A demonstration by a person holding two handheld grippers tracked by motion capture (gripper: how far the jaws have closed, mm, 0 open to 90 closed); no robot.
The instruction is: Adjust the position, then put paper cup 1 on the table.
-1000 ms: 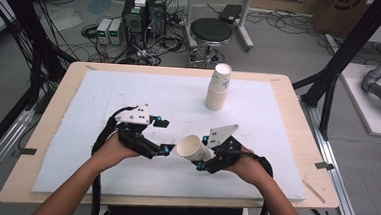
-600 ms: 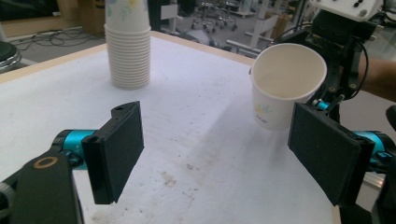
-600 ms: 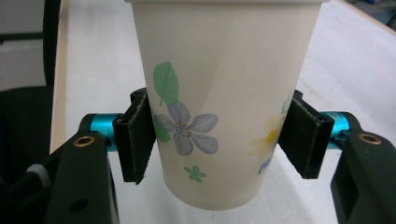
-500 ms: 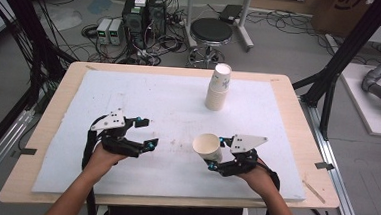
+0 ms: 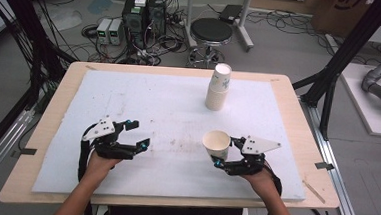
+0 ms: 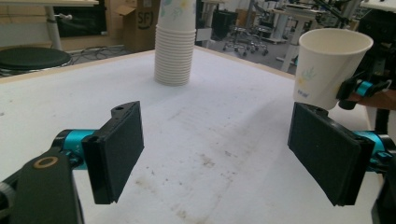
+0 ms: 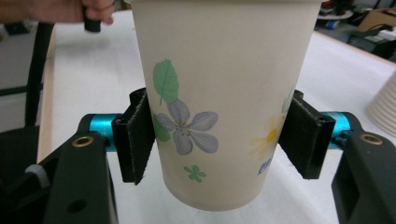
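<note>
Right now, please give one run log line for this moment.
right gripper: shut on paper cup | left gripper: open, holds nothing | cup stack: upright, far side

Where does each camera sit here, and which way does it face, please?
High view: above the near edge, looking forward and down on the table; forearms, both grippers.
Left gripper view: on the left gripper, facing the cup stack.
Right gripper view: on the right gripper, facing its paper cup.
All share that cup.

bare white mat [image 5: 173,116] between both hands, cup stack [image 5: 218,87] blocking far centre-right
</note>
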